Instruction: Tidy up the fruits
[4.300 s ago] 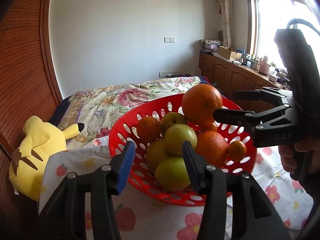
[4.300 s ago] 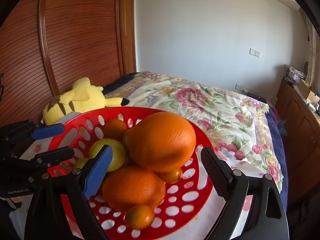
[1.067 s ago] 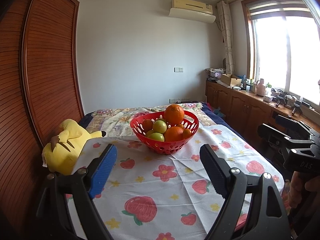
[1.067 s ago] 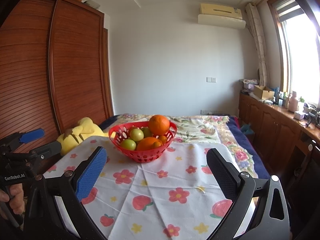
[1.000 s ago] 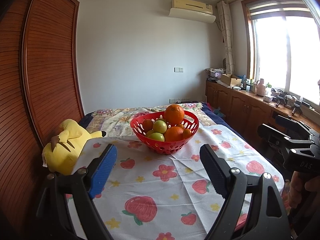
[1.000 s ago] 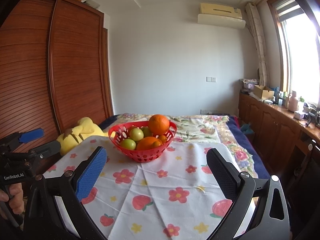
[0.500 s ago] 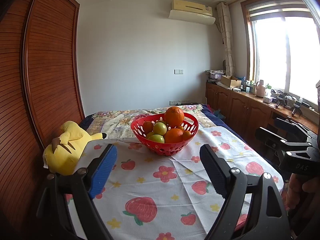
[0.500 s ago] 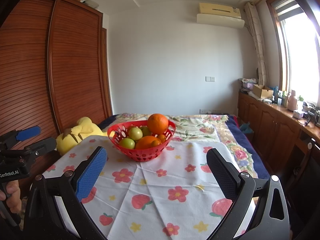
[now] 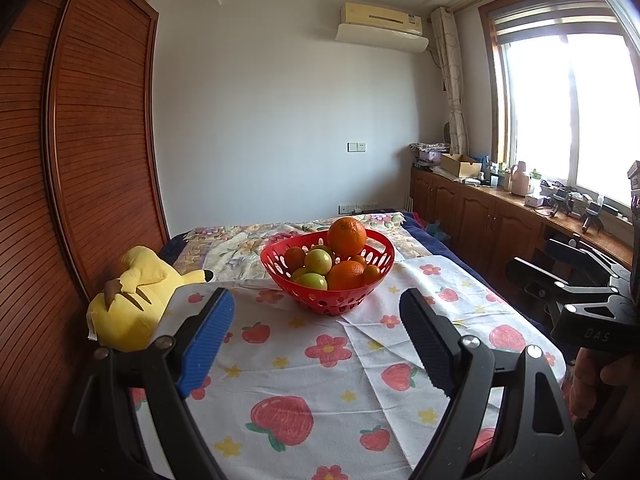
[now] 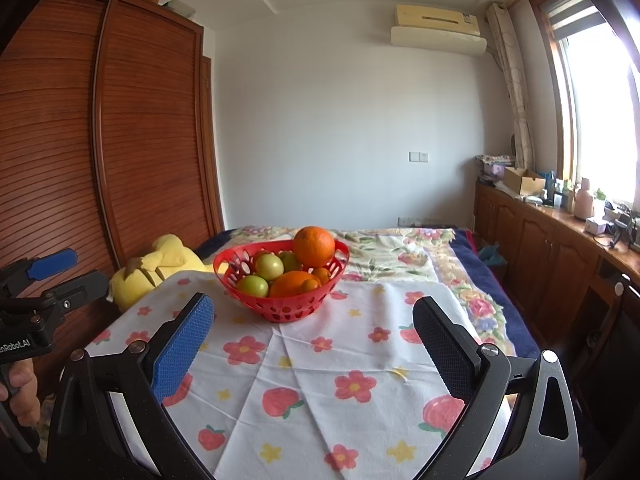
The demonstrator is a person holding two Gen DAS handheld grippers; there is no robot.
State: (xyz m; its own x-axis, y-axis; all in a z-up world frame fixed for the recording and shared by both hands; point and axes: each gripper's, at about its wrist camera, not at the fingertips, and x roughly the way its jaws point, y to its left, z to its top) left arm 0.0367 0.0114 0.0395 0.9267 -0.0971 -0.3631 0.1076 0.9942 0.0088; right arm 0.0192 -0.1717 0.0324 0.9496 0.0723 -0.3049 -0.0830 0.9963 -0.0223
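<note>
Fingers of the left gripper (image 9: 316, 336) stood well apart, nothing between them; the blue pad (image 9: 206, 336) and the black pad (image 9: 424, 340) framed bare cloth only. Fingers of the right gripper (image 10: 312, 348) likewise stood wide apart and empty. Both grippers hung over the near end of the cloth, well short of the fruit.

The red basket (image 9: 328, 300) sat on the cloth toward its far end, upright, walls pierced with oval holes. Fruit was piled inside: one large orange (image 9: 347, 236) on top of the heap, rising above the rim; a second orange (image 9: 345, 274) lower at the front; two green apples (image 9: 318, 261) beside it to the left; small tangerines (image 9: 373, 273) tucked at the right side and one more at the back left. No fruit lay loose on the cloth.

The tablecloth (image 9: 320, 380) was white, printed with strawberries and flowers, creased near the middle. It lay over a bed with a floral quilt (image 10: 400, 256) showing past the basket. A yellow plush toy (image 9: 132, 300) lay on its side at the cloth's left edge, near the wooden slatted wardrobe (image 9: 80, 160). Along the right wall ran low wooden cabinets (image 10: 540, 248) with clutter on top, under a bright window (image 9: 568, 112). An air conditioner (image 9: 380, 26) hung high on the far wall.

From the left wrist view, a hand (image 9: 596, 380) held the right gripper's handle at the right edge.
</note>
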